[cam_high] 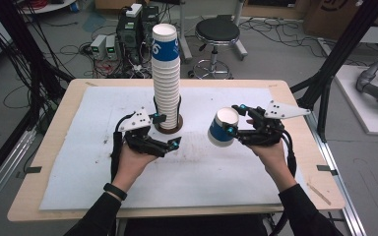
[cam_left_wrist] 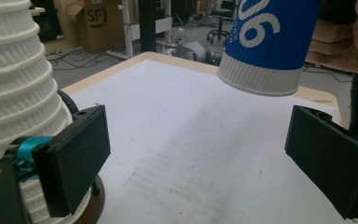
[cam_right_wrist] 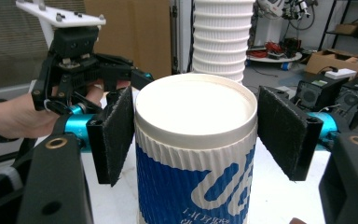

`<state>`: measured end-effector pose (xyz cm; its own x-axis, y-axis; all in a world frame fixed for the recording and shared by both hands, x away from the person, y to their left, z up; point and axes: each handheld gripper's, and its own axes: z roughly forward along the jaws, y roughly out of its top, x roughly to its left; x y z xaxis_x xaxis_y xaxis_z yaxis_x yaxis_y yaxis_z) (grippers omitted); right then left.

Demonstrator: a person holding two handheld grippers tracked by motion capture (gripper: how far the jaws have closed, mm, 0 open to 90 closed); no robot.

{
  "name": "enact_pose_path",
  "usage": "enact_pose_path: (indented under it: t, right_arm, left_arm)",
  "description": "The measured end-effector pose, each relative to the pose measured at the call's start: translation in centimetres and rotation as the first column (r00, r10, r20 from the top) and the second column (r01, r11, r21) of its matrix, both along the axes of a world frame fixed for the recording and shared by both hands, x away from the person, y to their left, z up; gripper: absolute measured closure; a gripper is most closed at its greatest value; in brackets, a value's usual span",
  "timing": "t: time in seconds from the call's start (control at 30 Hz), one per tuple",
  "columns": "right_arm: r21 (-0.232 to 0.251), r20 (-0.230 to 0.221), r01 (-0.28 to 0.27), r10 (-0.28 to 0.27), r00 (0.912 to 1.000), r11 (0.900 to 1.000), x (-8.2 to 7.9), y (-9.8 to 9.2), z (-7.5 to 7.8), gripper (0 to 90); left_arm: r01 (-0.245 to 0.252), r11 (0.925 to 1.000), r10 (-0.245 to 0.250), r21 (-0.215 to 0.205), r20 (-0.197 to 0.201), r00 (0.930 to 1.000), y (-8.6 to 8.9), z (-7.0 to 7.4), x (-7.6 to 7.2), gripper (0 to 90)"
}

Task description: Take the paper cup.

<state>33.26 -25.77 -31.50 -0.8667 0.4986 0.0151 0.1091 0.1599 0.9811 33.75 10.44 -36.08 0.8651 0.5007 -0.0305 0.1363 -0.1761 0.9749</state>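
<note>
Cup (cam_high: 223, 128): blue-and-white ribbed paper cup, tilted on its side above the white mat (cam_high: 202, 167), to the right of the stack, mouth toward the camera in the high view.
Right tool (cam_high: 232, 131): pinching the cup, one pad on each side of it near the rim.
Left tool (cam_high: 173, 144): spread, nothing between its pads, just beside the stack's base.
Cup stack (cam_high: 166, 83): tall, upright on a brown round base (cam_high: 169, 129), mid-tabletop.
Tabletop (cam_high: 54, 142): wooden, mat over most of it.
</note>
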Motion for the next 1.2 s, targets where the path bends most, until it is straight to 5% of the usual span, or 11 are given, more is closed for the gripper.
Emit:
enact_pose_path:
  t: [0.23, 0.47, 1.2]
  right_arm:
    - [-0.041, 0.011, 0.0, 0.0, 0.9999, 0.999, -0.3, 0.4, -1.2, 30.3]
    - [-0.011, -0.043, -0.035, 0.034, 0.9985, 0.999, -0.1, 0.4, -1.9, 30.3]
    - [0.002, -0.05, -0.057, 0.057, 0.9971, 0.998, -0.1, 0.3, -2.2, 30.3]
  left_arm:
    - [0.029, 0.9995, -0.029, 0.013, -0.004, 0.9996, -0.6, -0.6, -0.3, 6.6]
    - [0.057, 0.9982, -0.056, 0.018, -0.011, 0.9983, -1.4, -0.9, -0.3, 6.6]
    - [0.087, 0.9961, -0.086, 0.018, -0.034, 0.9957, -2.2, -1.9, -0.2, 6.6]
